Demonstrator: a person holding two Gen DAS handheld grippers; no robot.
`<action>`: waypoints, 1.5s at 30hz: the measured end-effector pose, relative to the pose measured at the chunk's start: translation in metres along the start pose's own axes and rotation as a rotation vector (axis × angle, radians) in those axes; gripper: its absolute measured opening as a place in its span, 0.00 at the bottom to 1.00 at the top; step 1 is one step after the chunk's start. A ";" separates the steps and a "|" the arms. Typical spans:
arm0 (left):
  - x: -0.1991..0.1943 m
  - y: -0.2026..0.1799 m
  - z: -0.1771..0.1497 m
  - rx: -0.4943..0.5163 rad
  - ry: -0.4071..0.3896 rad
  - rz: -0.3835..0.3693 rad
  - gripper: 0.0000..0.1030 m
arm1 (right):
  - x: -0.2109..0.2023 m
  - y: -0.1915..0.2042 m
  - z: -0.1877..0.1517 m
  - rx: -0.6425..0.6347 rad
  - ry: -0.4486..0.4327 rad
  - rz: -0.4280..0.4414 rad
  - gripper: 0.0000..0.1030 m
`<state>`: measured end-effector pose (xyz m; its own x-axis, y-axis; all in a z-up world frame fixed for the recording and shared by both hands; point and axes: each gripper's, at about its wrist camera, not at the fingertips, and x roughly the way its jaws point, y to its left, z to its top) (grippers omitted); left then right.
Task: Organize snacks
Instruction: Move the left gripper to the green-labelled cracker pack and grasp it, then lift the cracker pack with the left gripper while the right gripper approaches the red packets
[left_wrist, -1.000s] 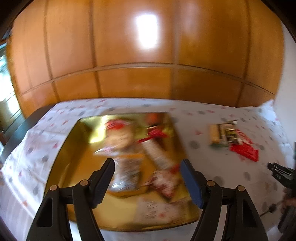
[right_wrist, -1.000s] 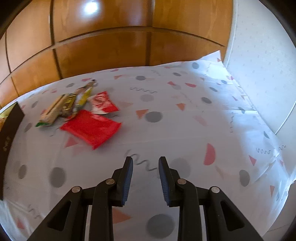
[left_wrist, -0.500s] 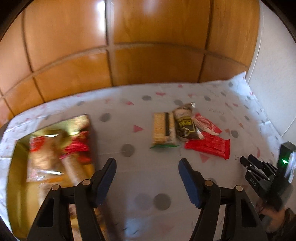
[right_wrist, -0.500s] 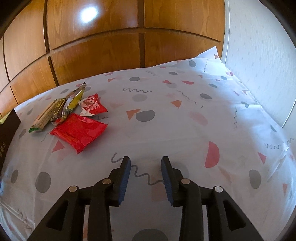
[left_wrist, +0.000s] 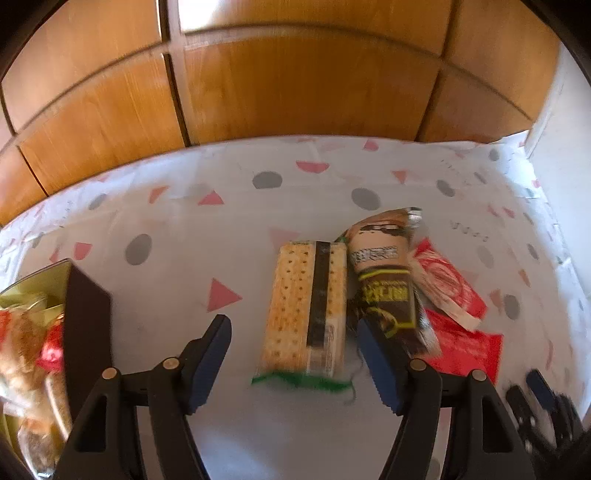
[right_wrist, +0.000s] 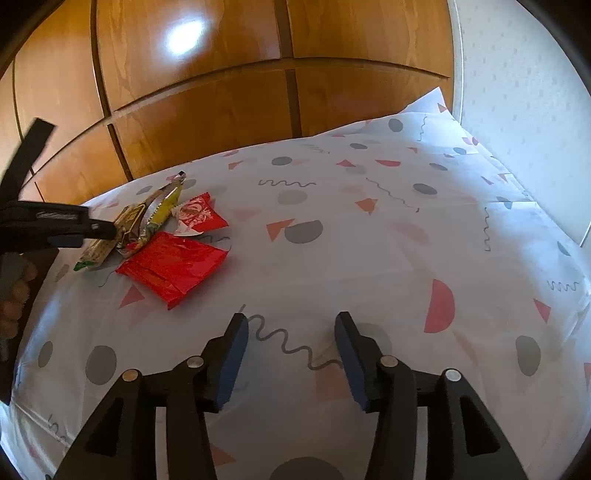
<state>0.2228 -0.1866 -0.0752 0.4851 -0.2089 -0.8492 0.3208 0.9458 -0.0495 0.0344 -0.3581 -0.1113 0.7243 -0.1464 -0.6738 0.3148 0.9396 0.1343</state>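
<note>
Left wrist view: left gripper (left_wrist: 295, 354) jaws apart, holding nothing, straddling near end of cracker pack (left_wrist: 304, 310); dark snack bag (left_wrist: 388, 284) touching its right edge; gold box (left_wrist: 86, 317) wall at left.

Right wrist view: right gripper (right_wrist: 291, 354) jaws opening, nothing between, over bare tablecloth (right_wrist: 369, 251); red packet (right_wrist: 173, 267) far left.

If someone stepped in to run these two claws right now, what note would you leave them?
Left claw: open, empty, poised around the near end of the cracker pack, pads not touching it.
Right claw: empty, jaws opening, over bare tablecloth.
Loose on the cloth: cracker pack, brown bar, small red-white packet, flat red pouch, bunched together.
Done: several snacks already lie in the gold box at left.
Left: move those four into the box, cracker pack probably first.
</note>
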 end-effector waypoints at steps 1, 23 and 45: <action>0.004 0.000 0.002 -0.002 0.006 -0.002 0.69 | 0.000 0.000 0.000 0.000 -0.001 0.005 0.52; -0.039 -0.007 -0.091 0.058 -0.051 0.031 0.45 | 0.000 0.000 -0.001 0.004 -0.003 0.012 0.52; -0.060 -0.004 -0.156 0.142 -0.228 0.013 0.46 | 0.001 0.022 0.048 -0.110 0.071 0.087 0.48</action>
<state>0.0657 -0.1387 -0.1061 0.6557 -0.2624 -0.7080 0.4161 0.9080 0.0488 0.0717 -0.3526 -0.0739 0.6995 -0.0439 -0.7133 0.1805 0.9766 0.1168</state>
